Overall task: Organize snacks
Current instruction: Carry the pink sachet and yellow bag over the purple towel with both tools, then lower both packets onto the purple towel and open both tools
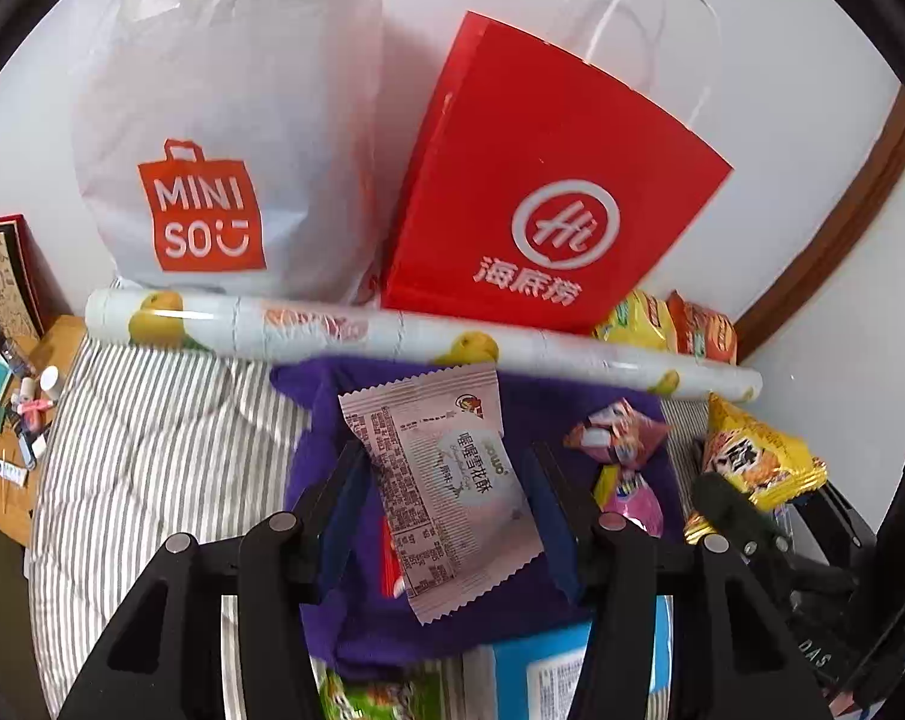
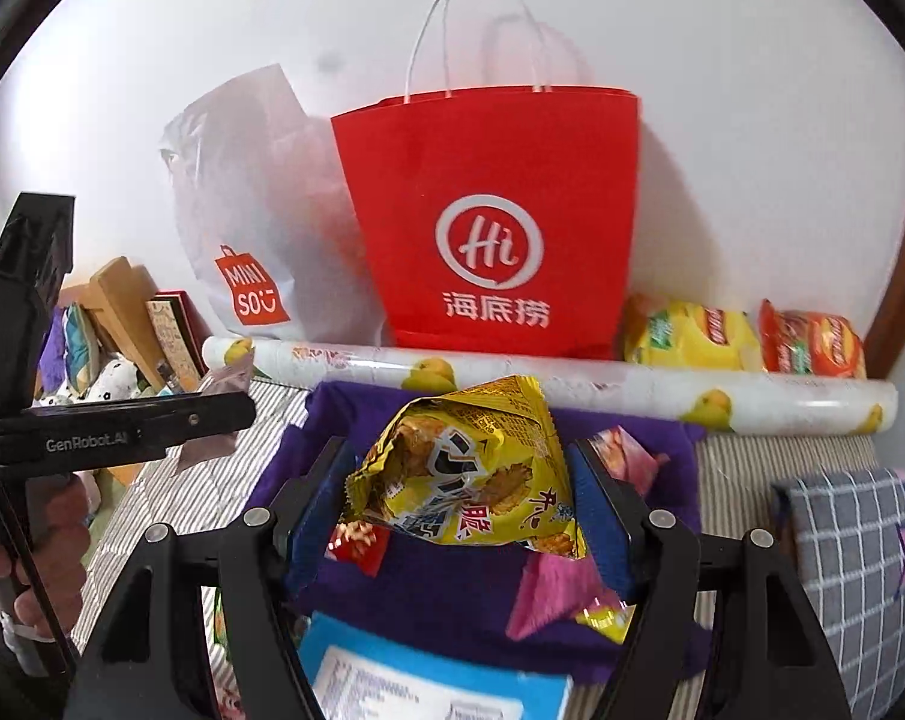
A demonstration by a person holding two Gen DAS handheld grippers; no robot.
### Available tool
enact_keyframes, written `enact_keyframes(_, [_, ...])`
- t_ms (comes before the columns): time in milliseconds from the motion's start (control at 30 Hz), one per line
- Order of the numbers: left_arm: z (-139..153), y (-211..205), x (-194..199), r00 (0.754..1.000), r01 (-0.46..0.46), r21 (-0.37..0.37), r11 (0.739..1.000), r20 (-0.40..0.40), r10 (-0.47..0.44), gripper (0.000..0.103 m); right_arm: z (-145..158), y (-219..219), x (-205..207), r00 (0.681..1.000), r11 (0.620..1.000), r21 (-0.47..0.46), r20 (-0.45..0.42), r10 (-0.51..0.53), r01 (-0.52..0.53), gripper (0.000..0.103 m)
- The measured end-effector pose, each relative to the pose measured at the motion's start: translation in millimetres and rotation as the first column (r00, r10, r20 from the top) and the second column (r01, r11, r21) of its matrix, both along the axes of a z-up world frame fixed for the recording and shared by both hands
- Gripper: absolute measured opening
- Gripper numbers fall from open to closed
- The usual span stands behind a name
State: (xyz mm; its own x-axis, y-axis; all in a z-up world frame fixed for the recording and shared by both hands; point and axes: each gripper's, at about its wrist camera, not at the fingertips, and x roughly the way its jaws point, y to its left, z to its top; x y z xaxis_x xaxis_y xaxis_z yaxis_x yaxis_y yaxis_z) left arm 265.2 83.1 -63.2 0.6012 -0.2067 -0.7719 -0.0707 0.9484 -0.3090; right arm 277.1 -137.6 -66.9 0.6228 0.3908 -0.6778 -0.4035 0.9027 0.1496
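My left gripper [image 1: 446, 462] is shut on a flat pale-pink snack packet [image 1: 452, 498], held above a purple cloth [image 1: 344, 612]. My right gripper [image 2: 458, 462] is shut on a crinkled yellow snack bag [image 2: 470, 480] over the same cloth [image 2: 452, 594]. In the left wrist view the yellow bag [image 1: 758, 456] shows at the right edge. In the right wrist view the left gripper's body [image 2: 122, 420] shows at the left, held by a hand. A white MINISO bag [image 1: 212, 150] and a red paper bag [image 1: 542, 180] stand against the wall behind.
A long lemon-print roll [image 1: 392, 330] lies before the bags. Pink packets [image 1: 620, 432] and a blue box [image 2: 428, 678] lie on the cloth. Yellow [image 2: 686, 336] and orange [image 2: 812, 342] chip bags sit right of the red bag. Striped bedding [image 1: 152, 438], a cluttered wooden table [image 1: 14, 420], a checked cushion [image 2: 854, 570].
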Motion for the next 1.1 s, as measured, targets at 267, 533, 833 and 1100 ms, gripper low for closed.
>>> enact_keyframes(267, [-29,13,28,0.999,-0.014,0.005,1.000,-0.045,0.015,0.051,-38,31,29,0.993,0.994,-0.053,-0.075,0.090,-0.095,0.071])
enact_keyframes(533, [-63,24,43,0.994,-0.020,-0.014,1.000,-0.108,0.019,0.051,-90,46,48,0.961,0.983,-0.096,-0.244,0.131,-0.159,0.071])
enact_keyframes(833, [-78,20,52,0.987,0.014,-0.050,0.999,-0.160,-0.022,0.051,-114,58,49,0.935,0.963,-0.162,-0.317,0.158,-0.217,0.071])
enact_keyframes(1100, [-88,16,53,0.981,0.017,-0.048,0.999,-0.193,-0.026,0.051,-127,68,45,0.919,0.947,-0.194,-0.354,0.175,-0.255,0.073])
